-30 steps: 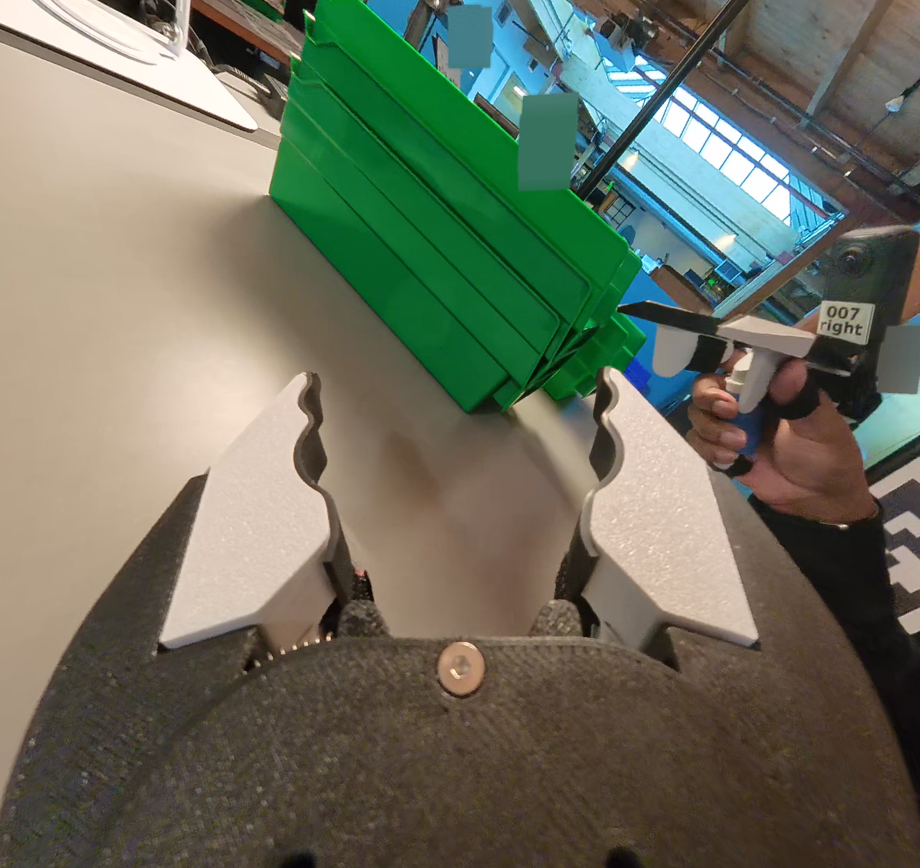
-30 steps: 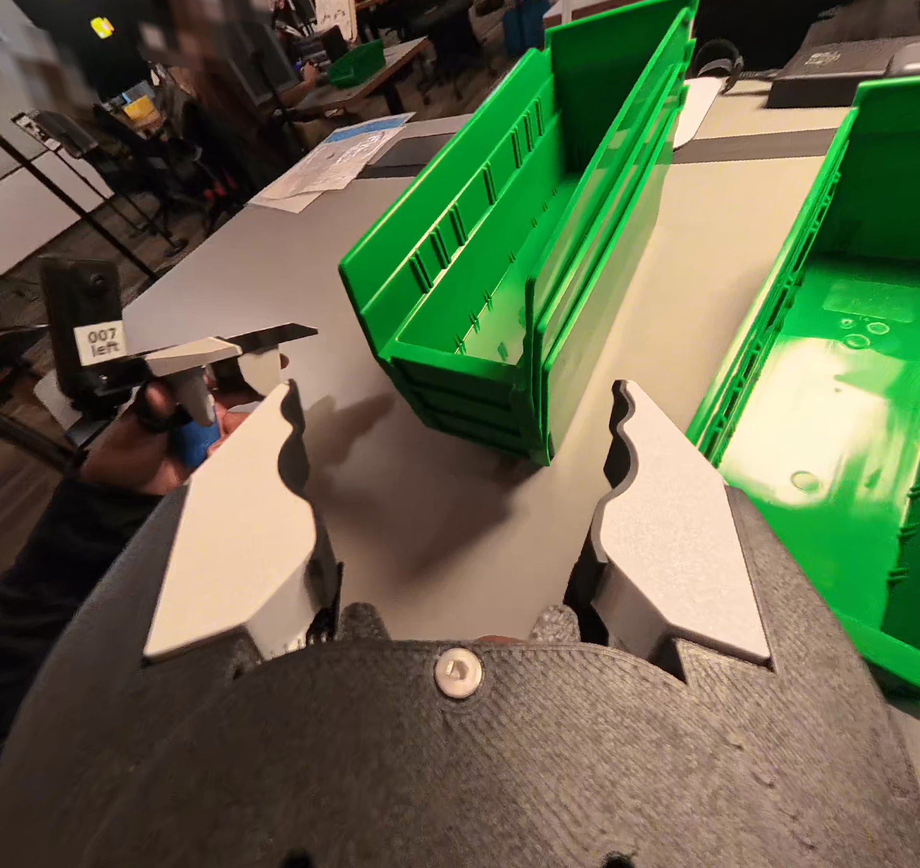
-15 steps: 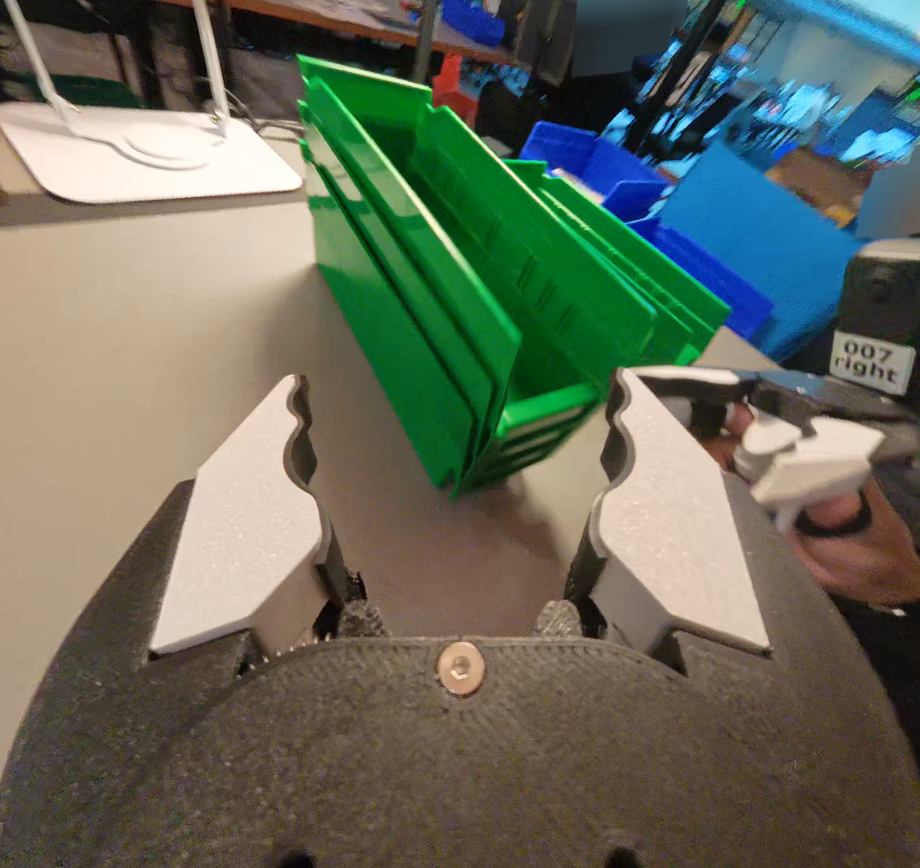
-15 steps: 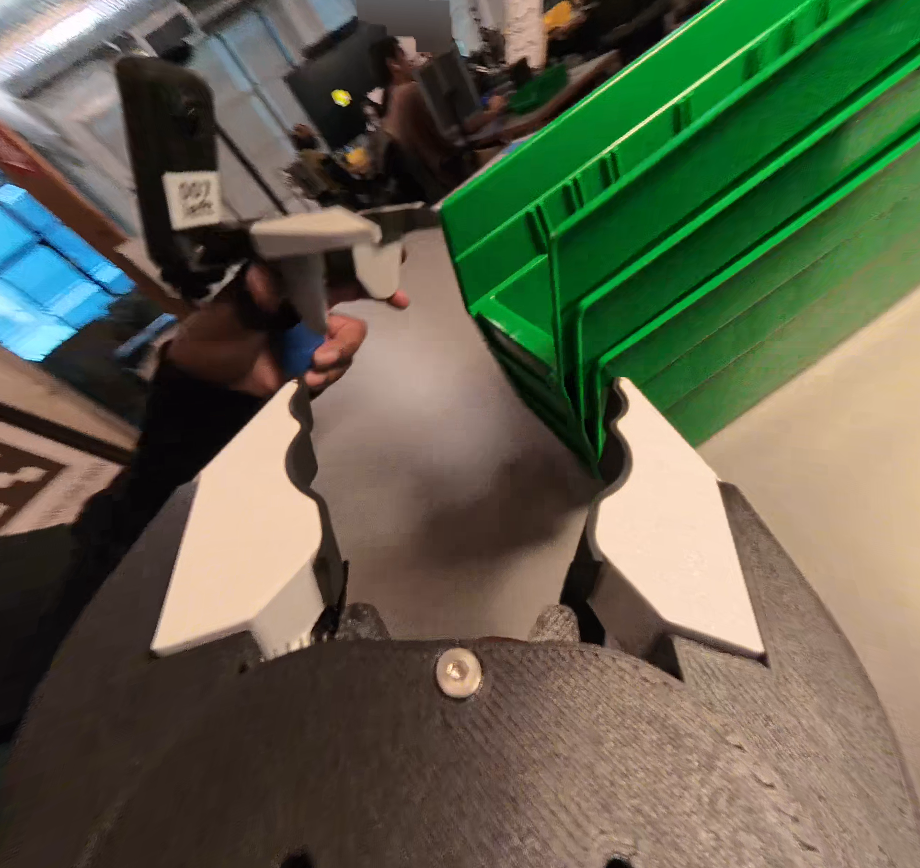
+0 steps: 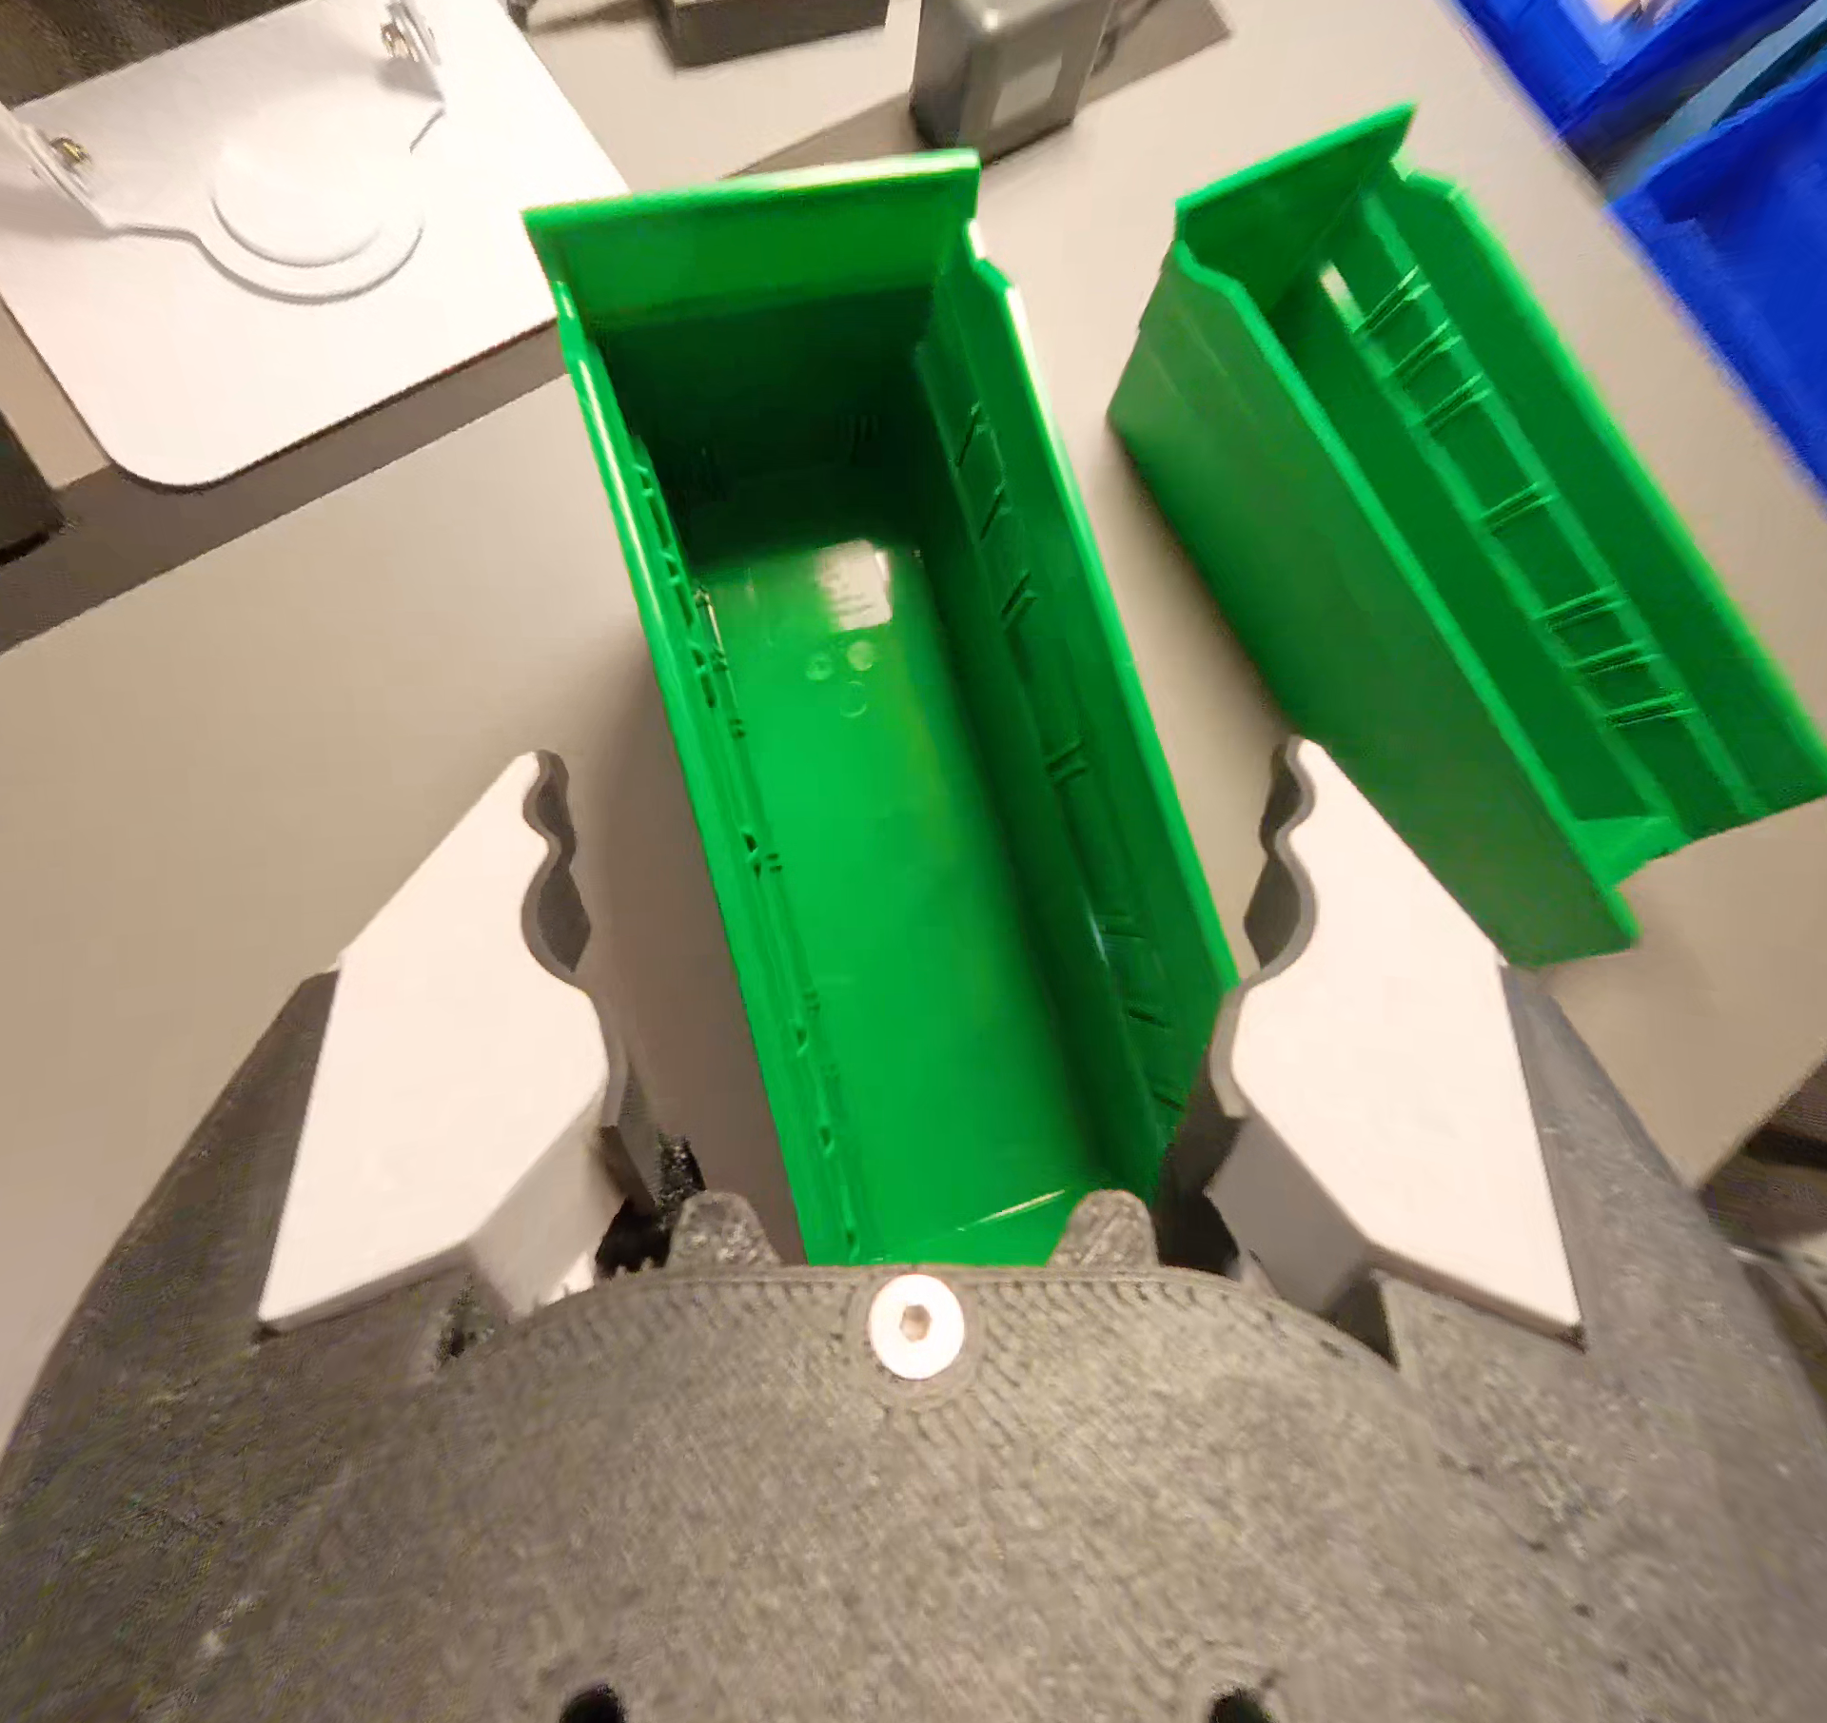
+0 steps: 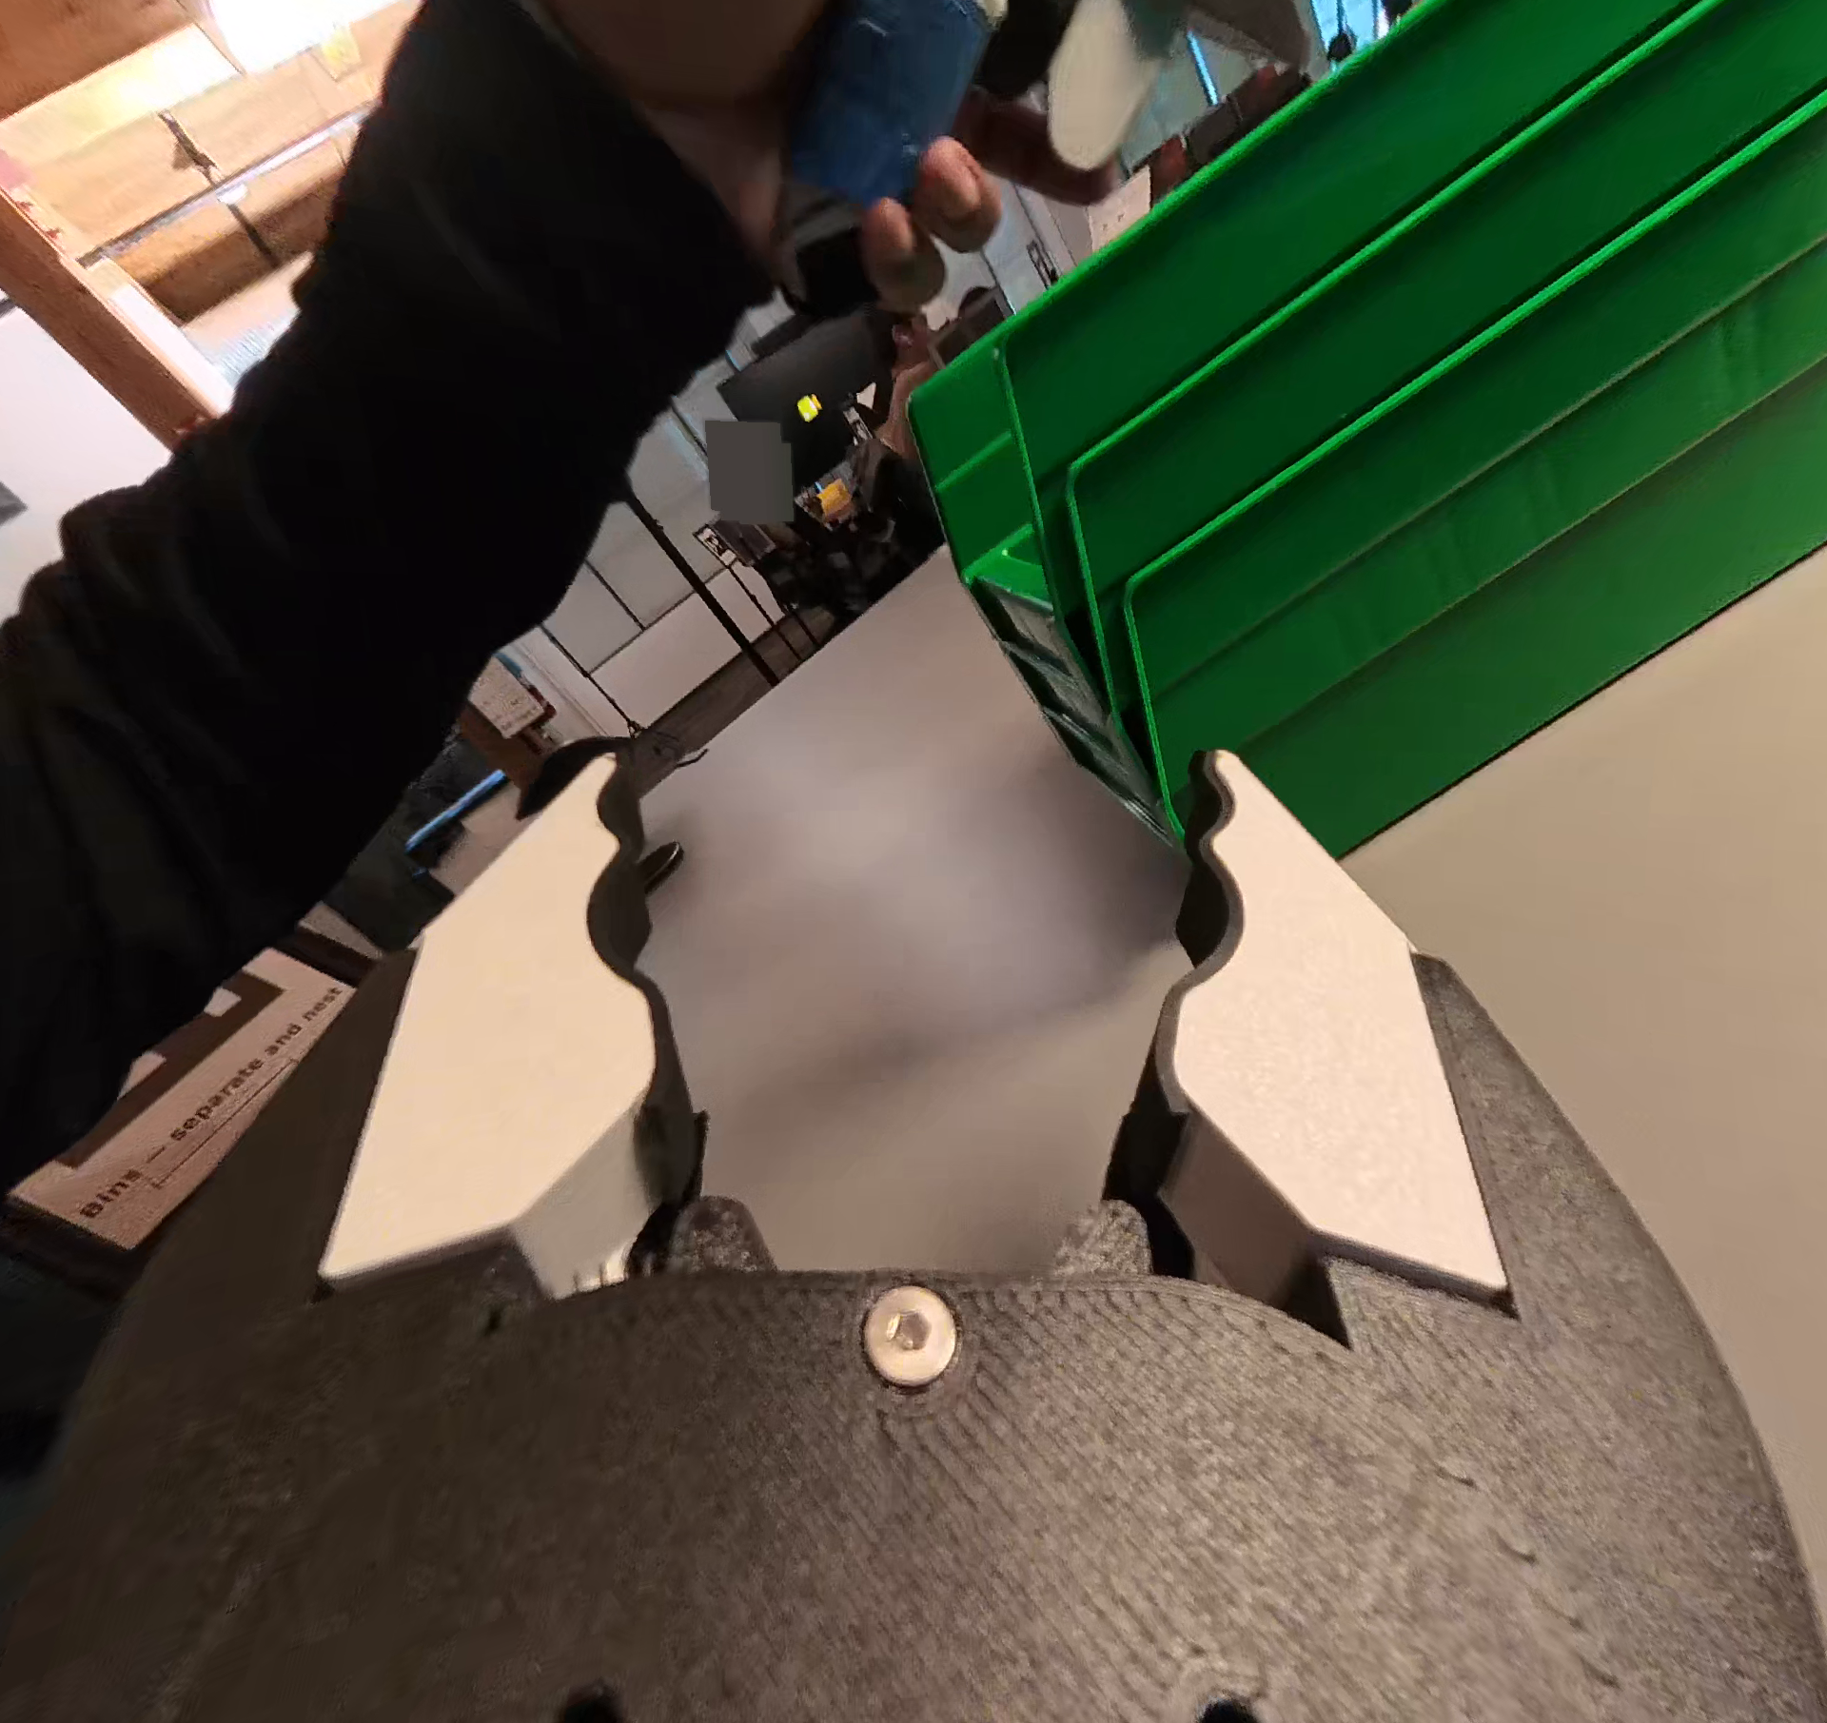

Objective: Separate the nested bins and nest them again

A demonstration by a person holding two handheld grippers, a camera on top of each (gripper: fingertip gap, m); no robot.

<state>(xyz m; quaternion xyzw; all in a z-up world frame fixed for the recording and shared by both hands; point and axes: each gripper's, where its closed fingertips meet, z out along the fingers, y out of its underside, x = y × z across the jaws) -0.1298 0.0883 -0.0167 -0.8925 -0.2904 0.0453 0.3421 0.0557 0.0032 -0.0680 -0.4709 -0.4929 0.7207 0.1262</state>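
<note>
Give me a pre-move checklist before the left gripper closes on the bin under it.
1. Left gripper jaws open: ok, spread wide.
2. Jaws straddle the green bin: ok, one finger on each side of it, neither clearly pressing.
3. Bin interior free of objects: ok.
4. Second green bin clear of the grasp: ok, apart on the right.
5. Right gripper free: ok, open on bare table, beside the nested stack.
6. How many bins sit under the left gripper: cannot tell.
</note>
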